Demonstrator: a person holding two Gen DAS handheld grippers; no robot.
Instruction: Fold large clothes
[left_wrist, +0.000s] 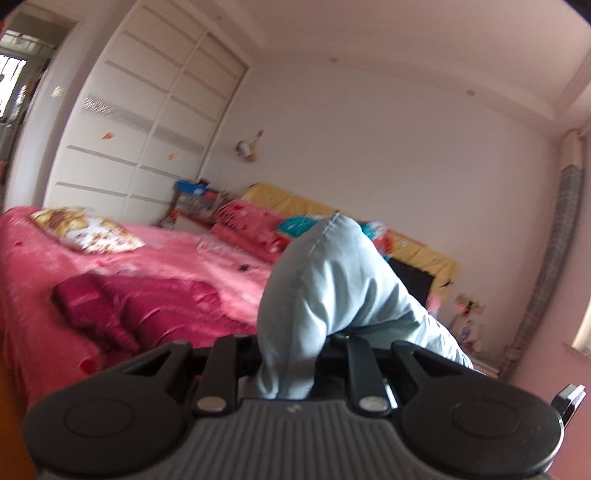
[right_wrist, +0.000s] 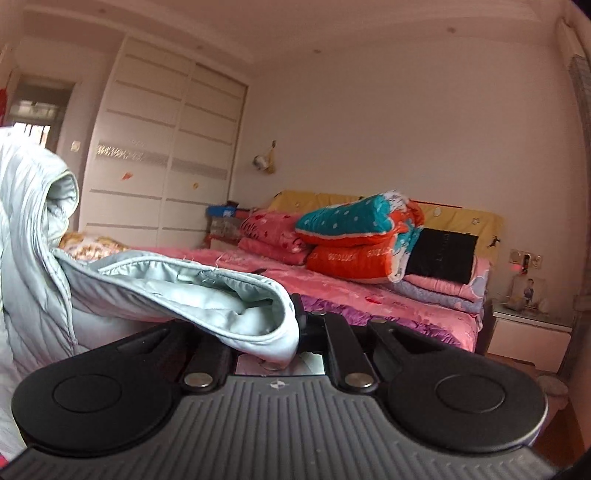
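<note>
A pale blue quilted jacket (left_wrist: 325, 288) is held up in the air above a pink bed (left_wrist: 177, 258). My left gripper (left_wrist: 291, 354) is shut on a bunched fold of it, and the cloth hides the fingertips. In the right wrist view the jacket (right_wrist: 177, 291) stretches from the far left to the middle, its hem edge folded over. My right gripper (right_wrist: 273, 343) is shut on that hem edge, with the fingertips covered by cloth.
A folded magenta garment (left_wrist: 122, 306) and a patterned pillow (left_wrist: 85, 229) lie on the bed. Stacked quilts (right_wrist: 354, 236) and a black bag (right_wrist: 439, 254) sit at the headboard. A white wardrobe (right_wrist: 159, 162) stands behind, and a white nightstand (right_wrist: 524, 328) at the right.
</note>
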